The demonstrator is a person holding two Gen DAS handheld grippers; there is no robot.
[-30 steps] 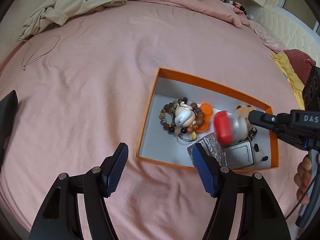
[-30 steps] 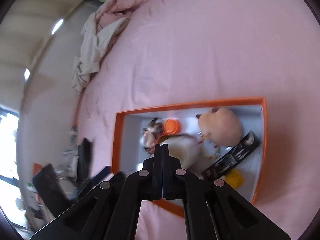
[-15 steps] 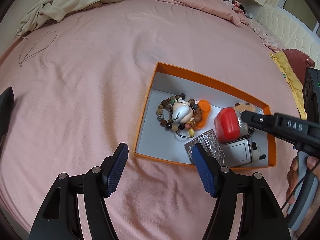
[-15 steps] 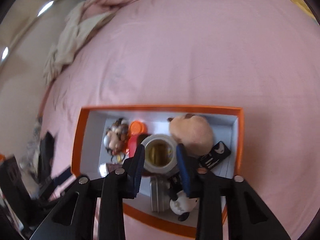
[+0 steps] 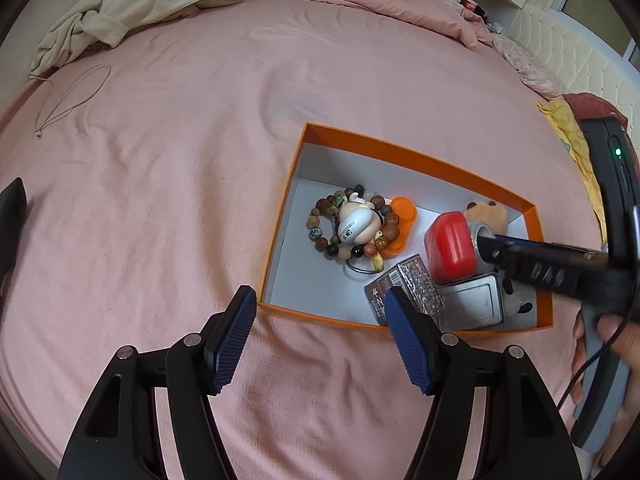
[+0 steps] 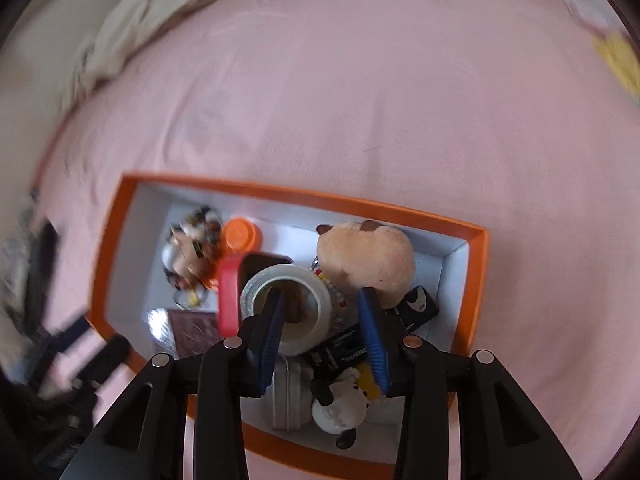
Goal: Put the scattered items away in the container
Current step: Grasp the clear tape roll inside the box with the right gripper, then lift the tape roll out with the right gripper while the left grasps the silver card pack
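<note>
Hovering, left claw (image 5: pixel 320 340): jaws wide, nothing between them, above the pink bed (image 5: pixel 180 160) at the near wall of the orange box (image 5: pixel 400 152).
Right claw (image 6: pixel 322 344): jaws have just been opening, part-wide, over the red-lidded jar (image 6: pixel 288 304); one pad sits inside its mouth, no squeeze.
Jar: lying in the box, against the plush bear (image 6: pixel 368 260) and silver tin (image 5: pixel 472 306).
Beads (image 5: pixel 352 228): already in the box.
</note>
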